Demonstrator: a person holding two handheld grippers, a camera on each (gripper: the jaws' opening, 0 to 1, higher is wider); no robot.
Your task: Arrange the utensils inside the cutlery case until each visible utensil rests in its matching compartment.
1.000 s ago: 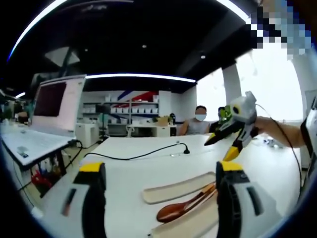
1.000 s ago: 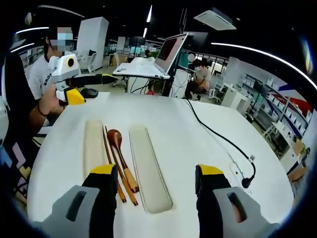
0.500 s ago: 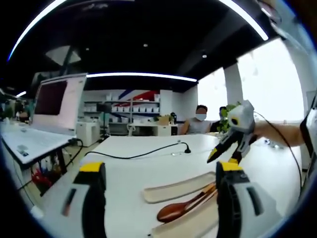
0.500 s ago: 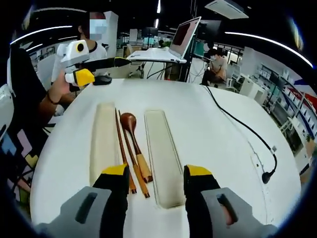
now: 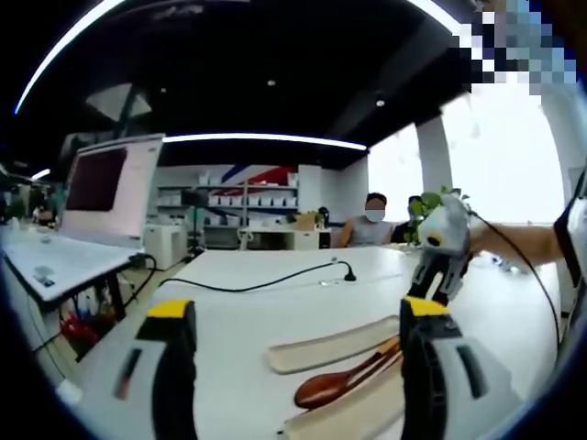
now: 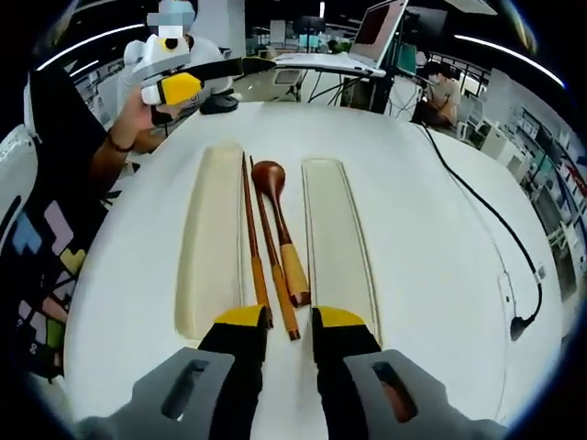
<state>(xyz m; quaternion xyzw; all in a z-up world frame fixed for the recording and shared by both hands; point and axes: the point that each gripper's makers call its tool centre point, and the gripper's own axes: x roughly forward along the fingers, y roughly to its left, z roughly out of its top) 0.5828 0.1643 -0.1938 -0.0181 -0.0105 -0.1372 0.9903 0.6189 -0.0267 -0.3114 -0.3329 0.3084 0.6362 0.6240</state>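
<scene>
So on the white table [image 6: 431, 275] there are two long cream case halves lying parallel: the left tray [image 6: 213, 238] and the right tray [image 6: 336, 240]. Between them, on the bare tabletop and not in either tray, sit a wooden spoon [image 6: 281, 231] and a pair of wooden chopsticks [image 6: 262, 252], side by side, touching or nearly so. Spoon bowl points away from the right gripper.

The right gripper [image 6: 291, 337] hovers low over the near ends of the utensils, its yellow-tipped jaws drawn close together with just a narrow gap, nothing pinched between them. The left gripper [image 5: 298, 316] has its jaws spread wide, empty, with the spoon and trays seen between and past them. In the right gripper view it's held up at the far left end of the table by a hand [image 6: 138, 110].

A black cable [image 6: 500, 234] snakes across the right side of the table. There's an open laptop [image 5: 101, 197] on a nearby desk. I can't read any writing or brand anywhere; it's all too blurry.
</scene>
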